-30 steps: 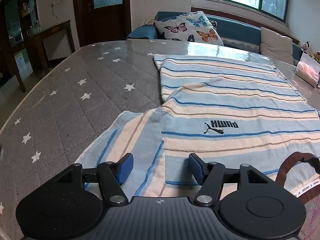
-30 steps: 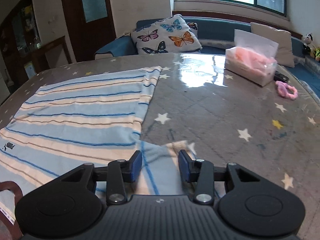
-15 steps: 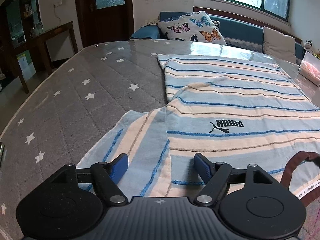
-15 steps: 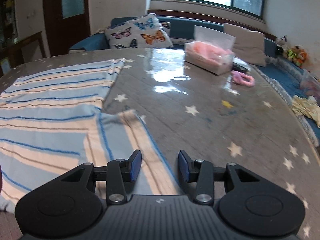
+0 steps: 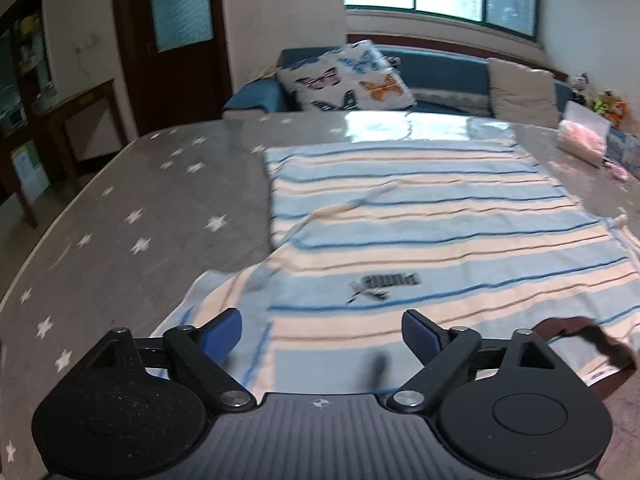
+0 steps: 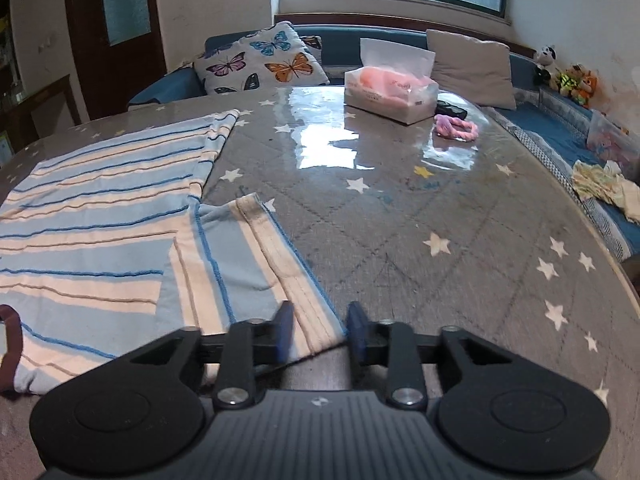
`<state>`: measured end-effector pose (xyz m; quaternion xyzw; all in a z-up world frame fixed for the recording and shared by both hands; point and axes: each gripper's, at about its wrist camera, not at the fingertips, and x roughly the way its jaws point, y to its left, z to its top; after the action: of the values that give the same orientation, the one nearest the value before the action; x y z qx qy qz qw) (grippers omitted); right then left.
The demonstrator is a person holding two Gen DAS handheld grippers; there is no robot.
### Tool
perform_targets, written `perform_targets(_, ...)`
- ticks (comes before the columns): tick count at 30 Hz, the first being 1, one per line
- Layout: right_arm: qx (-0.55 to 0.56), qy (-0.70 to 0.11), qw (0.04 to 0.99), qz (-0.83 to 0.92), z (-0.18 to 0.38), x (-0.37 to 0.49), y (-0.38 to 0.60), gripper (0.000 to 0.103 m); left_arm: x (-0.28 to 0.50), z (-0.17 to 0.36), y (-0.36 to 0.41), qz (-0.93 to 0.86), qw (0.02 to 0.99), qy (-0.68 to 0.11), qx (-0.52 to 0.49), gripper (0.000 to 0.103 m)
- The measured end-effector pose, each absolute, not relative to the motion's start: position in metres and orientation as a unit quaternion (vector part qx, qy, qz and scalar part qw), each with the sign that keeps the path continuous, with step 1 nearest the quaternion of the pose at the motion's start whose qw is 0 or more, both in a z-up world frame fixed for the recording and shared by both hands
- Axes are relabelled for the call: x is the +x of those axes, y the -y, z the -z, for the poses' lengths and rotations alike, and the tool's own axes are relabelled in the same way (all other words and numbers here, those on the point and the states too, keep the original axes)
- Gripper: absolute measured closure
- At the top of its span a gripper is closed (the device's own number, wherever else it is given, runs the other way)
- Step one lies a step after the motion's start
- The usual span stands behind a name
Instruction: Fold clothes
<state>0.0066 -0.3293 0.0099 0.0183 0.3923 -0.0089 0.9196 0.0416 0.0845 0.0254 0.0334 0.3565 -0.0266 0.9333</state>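
A light blue and cream striped T-shirt point(image 5: 420, 232) with a black logo lies flat on the grey star-patterned table point(image 5: 132, 216), its brown collar point(image 5: 600, 336) nearest me. My left gripper point(image 5: 322, 332) is open wide above the shirt's near left part, by its left sleeve point(image 5: 216, 300). In the right wrist view the shirt point(image 6: 100, 208) lies at the left, and its right sleeve point(image 6: 248, 260) stretches toward me. My right gripper point(image 6: 320, 330) is open, its jaws on either side of the sleeve's hem edge, holding nothing.
A tissue box point(image 6: 390, 94) and a pink hair tie point(image 6: 456, 128) sit at the table's far right. A blue sofa with a butterfly cushion point(image 6: 260, 62) stands behind the table. Loose cloths point(image 6: 604, 188) lie beyond the right edge.
My left gripper has opened wider and shifted right over the shirt. My right gripper has swung right and drawn back along the right sleeve to its hem.
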Motion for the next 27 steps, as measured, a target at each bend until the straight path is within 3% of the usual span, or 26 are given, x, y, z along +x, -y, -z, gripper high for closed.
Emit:
perform_targets(6, 0.042, -0.387, 0.921, 0.020, -0.009, -0.005, 0.335, 0.081, 0.048, -0.030, -0.054, 0.063, 0.935, -0.347, 0.039, 0.006)
perform_targets(11, 0.057, -0.377, 0.924, 0.015, -0.010, -0.006, 0.338, 0.097, 0.054, -0.029, -0.026, 0.096, 0.933, -0.344, 0.047, 0.003)
perform_targets(27, 0.057, -0.293, 0.947, -0.122, -0.079, -0.020, 0.284, 0.099, 0.052, -0.022, -0.006, 0.121, 0.928, -0.349, 0.056, 0.001)
